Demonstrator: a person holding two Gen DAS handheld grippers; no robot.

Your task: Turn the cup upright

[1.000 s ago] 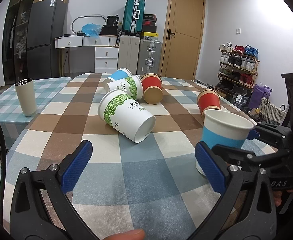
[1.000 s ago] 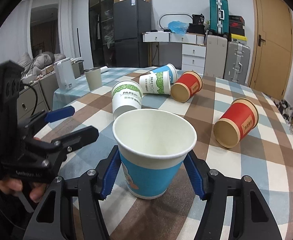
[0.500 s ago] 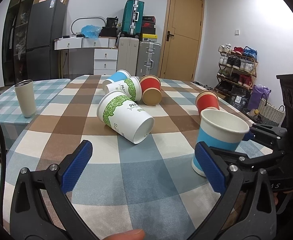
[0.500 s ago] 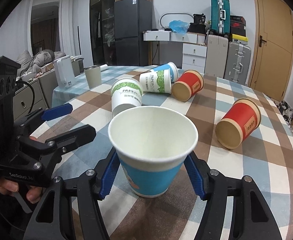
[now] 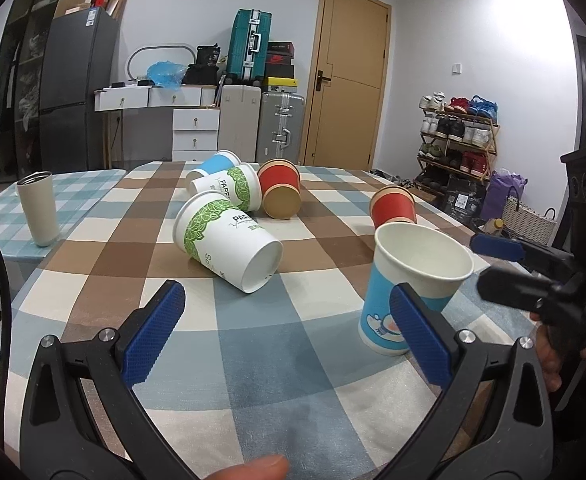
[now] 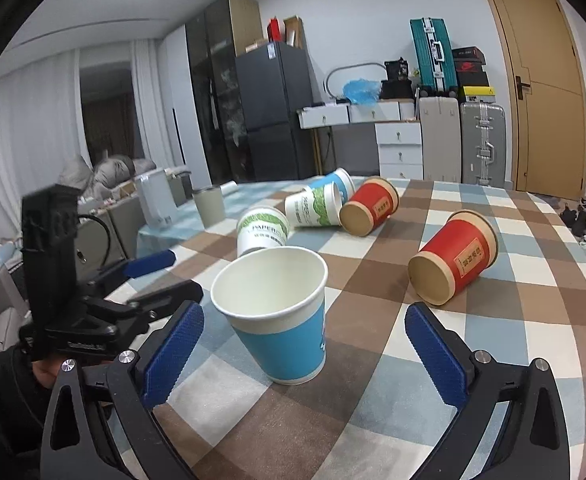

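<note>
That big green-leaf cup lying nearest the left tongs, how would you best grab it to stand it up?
Grip the green-leaf cup across its side wall, mid-body, pads on opposite sides. It lies on its side, base toward the left tongs, which are open and nearly in line. Probably come straight forward and low; the round wall could roll, so avoid the thin rim.

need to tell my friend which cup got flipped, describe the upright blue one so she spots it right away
On the checked table, look at the near edge, in front of the pile of tipped cups. The blue cup stands there between the open pads of the right claw. It is the only paper cup standing mouth up; all the others lie on their sides.
</note>
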